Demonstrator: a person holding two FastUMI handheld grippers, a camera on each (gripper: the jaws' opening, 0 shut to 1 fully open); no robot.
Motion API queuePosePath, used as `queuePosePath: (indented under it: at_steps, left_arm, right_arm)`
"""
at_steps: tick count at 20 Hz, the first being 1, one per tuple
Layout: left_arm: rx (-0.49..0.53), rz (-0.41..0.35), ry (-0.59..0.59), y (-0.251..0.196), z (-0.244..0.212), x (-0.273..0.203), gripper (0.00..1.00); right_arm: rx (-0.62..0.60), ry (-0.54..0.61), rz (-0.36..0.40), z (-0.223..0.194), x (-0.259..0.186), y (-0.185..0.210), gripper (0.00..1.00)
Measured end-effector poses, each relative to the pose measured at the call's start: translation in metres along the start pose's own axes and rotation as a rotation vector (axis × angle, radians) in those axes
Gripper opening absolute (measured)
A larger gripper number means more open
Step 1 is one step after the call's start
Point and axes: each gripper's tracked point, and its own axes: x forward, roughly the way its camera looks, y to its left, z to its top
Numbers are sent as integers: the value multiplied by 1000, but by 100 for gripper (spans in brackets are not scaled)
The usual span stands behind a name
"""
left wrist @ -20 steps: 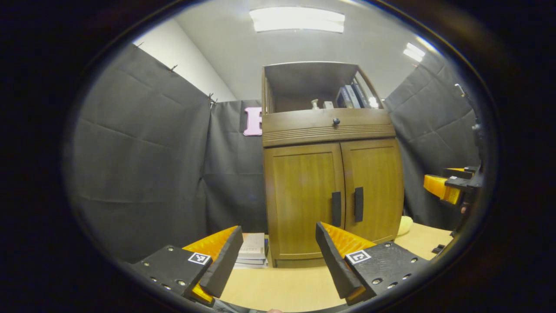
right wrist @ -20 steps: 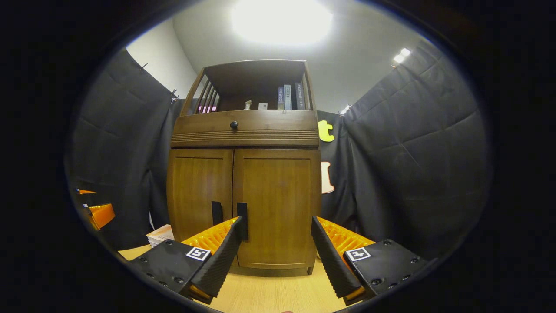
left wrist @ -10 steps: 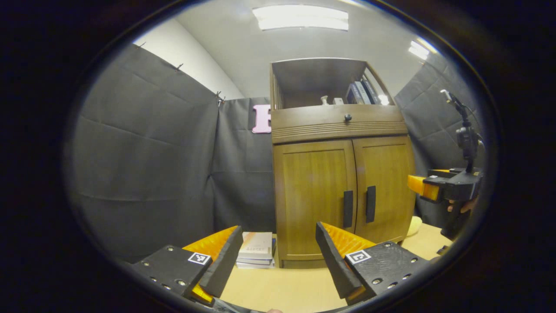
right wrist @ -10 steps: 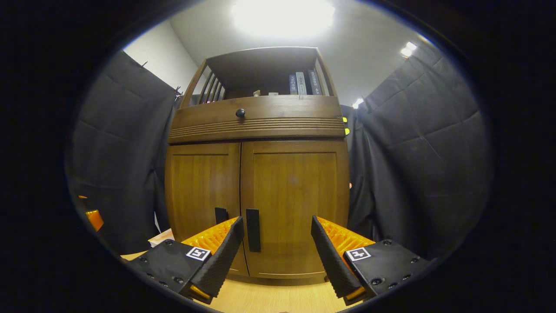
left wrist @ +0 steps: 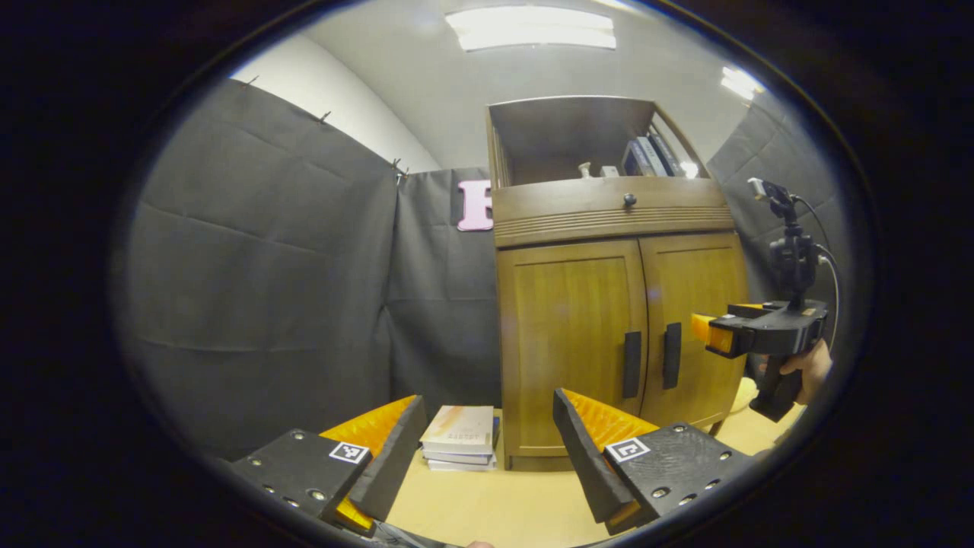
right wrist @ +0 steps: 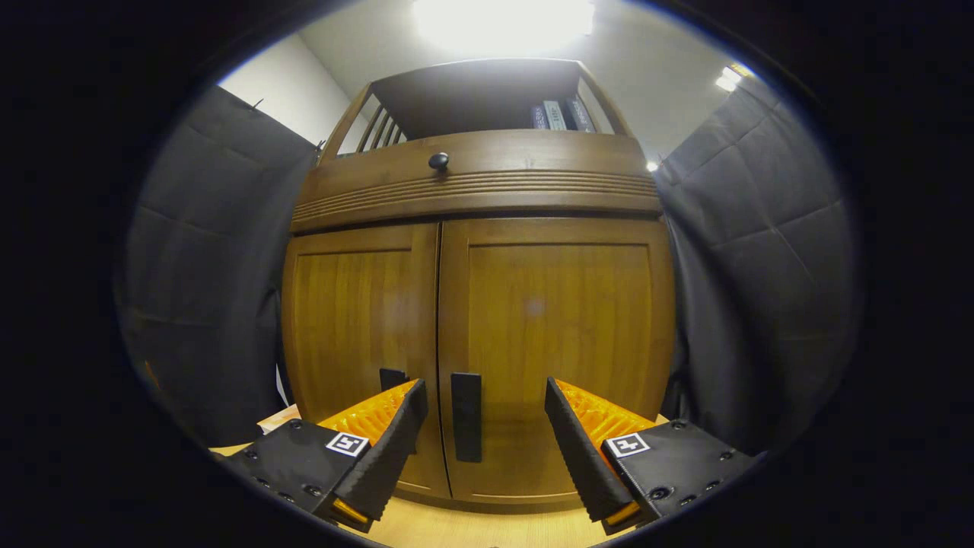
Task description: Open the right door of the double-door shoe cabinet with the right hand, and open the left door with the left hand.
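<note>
The double-door shoe cabinet point(right wrist: 475, 304) stood on the wooden tabletop point(left wrist: 487, 502) with both doors closed. The right gripper point(right wrist: 483, 438) faced the right door point(right wrist: 555, 342), fingers spread apart, its handle point(right wrist: 466, 426) between them in the right gripper view; contact appeared absent. The left gripper point(left wrist: 487, 449) was held farther back, fingers apart, left door point(left wrist: 571, 335) ahead. Stacked books point(left wrist: 463, 438) lay beside the cabinet.
</note>
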Motion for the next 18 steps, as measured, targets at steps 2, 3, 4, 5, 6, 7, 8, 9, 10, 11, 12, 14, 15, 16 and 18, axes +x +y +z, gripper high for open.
queuePosePath:
  at_steps: [2, 3, 4, 5, 6, 7, 8, 9, 10, 11, 12, 14, 15, 16, 18]
  left_arm:
    - [1, 22, 8, 5, -5, 4, 97]
    - [2, 31, 13, 8, -6, 4, 97]
    - [2, 38, 18, 8, -7, 7, 97]
    - [2, 44, 24, 8, -8, 8, 97]
    - [3, 50, 28, 10, -11, 9, 97]
    - [6, 53, 32, 10, -13, 10, 97]
    - [9, 58, 36, 11, -15, 11, 97]
    - [12, 62, 39, 11, -15, 12, 97]
    - [14, 65, 41, 11, -15, 14, 97]
    - [15, 69, 43, 15, -18, 15, 97]
    - [16, 73, 46, 16, -19, 16, 98]
    - [16, 82, 52, 17, -20, 15, 97]
    - [15, 87, 55, 18, -19, 16, 97]
    - [15, 89, 58, 18, -20, 16, 97]
    - [19, 93, 66, 20, -23, 17, 97]
  right_arm:
    - [-2, 17, 10, -7, 14, 4, 98]
    - [-3, 25, 14, -12, 20, 6, 98]
    - [-6, 36, 17, -17, 25, 8, 98]
    - [-7, 45, 21, -21, 31, 10, 98]
    - [-5, 55, 26, -26, 35, 12, 97]
    - [-4, 65, 28, -30, 40, 13, 98]
    - [-5, 74, 29, -34, 46, 14, 98]
    - [-7, 84, 27, -36, 50, 13, 97]
    - [-7, 92, 27, -39, 55, 14, 97]
    - [-7, 98, 26, -42, 59, 14, 97]
    - [-6, 104, 29, -44, 63, 15, 96]
    - [-8, 122, 25, -50, 73, 13, 90]
    - [-7, 132, 27, -53, 77, 13, 89]
    - [-9, 142, 28, -56, 82, 12, 89]
    - [-18, 153, 28, -54, 94, 3, 82]
